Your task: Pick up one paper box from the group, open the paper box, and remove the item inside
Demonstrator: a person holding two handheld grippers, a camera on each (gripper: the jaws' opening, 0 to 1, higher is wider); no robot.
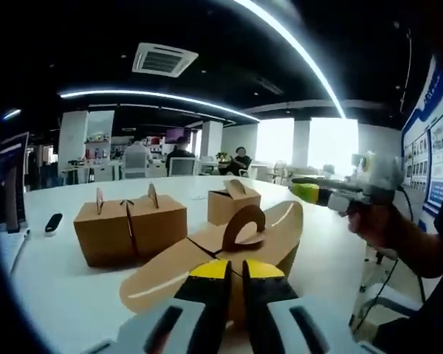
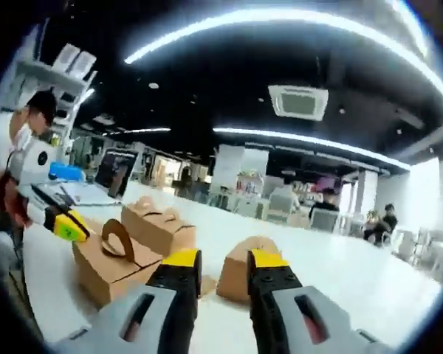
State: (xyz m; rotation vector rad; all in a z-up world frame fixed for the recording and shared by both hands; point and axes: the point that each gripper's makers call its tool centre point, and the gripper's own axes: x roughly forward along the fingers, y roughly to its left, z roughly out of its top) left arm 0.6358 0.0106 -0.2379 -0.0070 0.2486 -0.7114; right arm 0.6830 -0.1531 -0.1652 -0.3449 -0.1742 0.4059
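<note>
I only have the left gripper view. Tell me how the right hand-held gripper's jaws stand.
Observer: The right hand-held gripper has its jaws apart and grips nothing.
Operator: Say what lies ahead of it.
Observer: A paper box sits on the white table, showing through the gap between the jaws.
Operator: Now give me my left one from that side.
Observer: The left hand-held gripper is at a corner of the box with the raised arched handle. I can't tell whether it is clamped on it.
</note>
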